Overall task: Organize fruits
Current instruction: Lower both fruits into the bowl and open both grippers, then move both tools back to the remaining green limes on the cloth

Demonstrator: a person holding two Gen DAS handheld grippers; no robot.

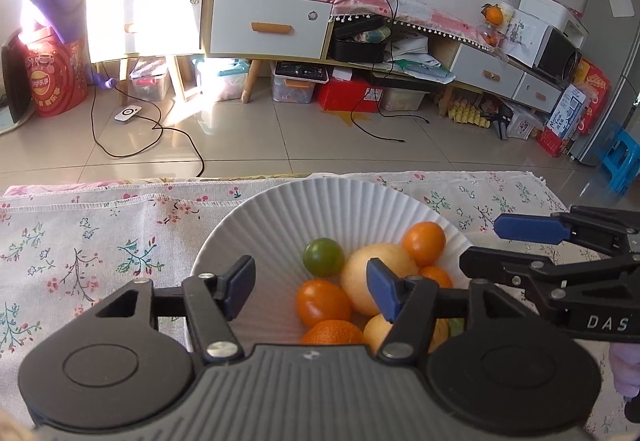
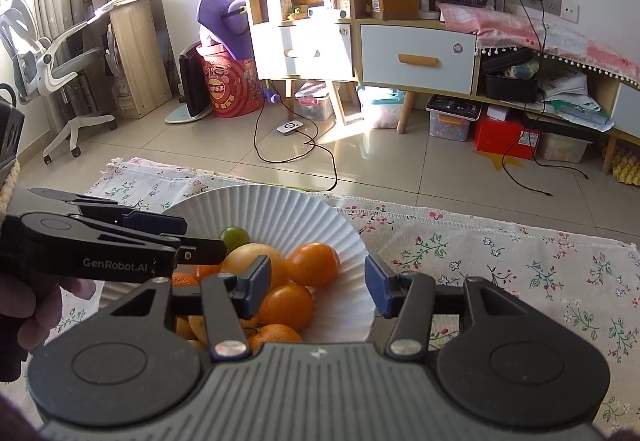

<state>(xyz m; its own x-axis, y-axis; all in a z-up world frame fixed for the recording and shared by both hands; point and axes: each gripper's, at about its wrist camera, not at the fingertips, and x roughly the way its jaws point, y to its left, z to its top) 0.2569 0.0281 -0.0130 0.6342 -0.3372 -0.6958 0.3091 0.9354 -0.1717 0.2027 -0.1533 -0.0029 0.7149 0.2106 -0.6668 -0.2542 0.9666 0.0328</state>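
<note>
Covering the tabletop, a pale cotton cloth printed with small flowers (image 1: 100,241) is lying flat, its stitched edge running along the far side. On it a white ribbed plate with a fluted rim (image 1: 280,209) is holding all the fruit in one pile. The left gripper (image 1: 310,291) is hovering over the near part of that plate with its blue-padded jaws spread wide and nothing between them. The right gripper (image 2: 318,287) is hanging over the plate's right rim, its jaws likewise parted and empty; in the left wrist view it is reaching in from the right, just beside the fruit.

Within the pile, a pale yellow round fruit (image 1: 376,275) is sitting in the middle, touching its neighbours. A smooth orange fruit (image 1: 424,243) is lying behind it, another smooth orange fruit (image 1: 323,303) is resting in front on the left, and a rough-skinned mandarin (image 1: 331,333) is showing at the near edge. A small green round fruit (image 1: 323,257) is sitting at the back left of the heap.
</note>
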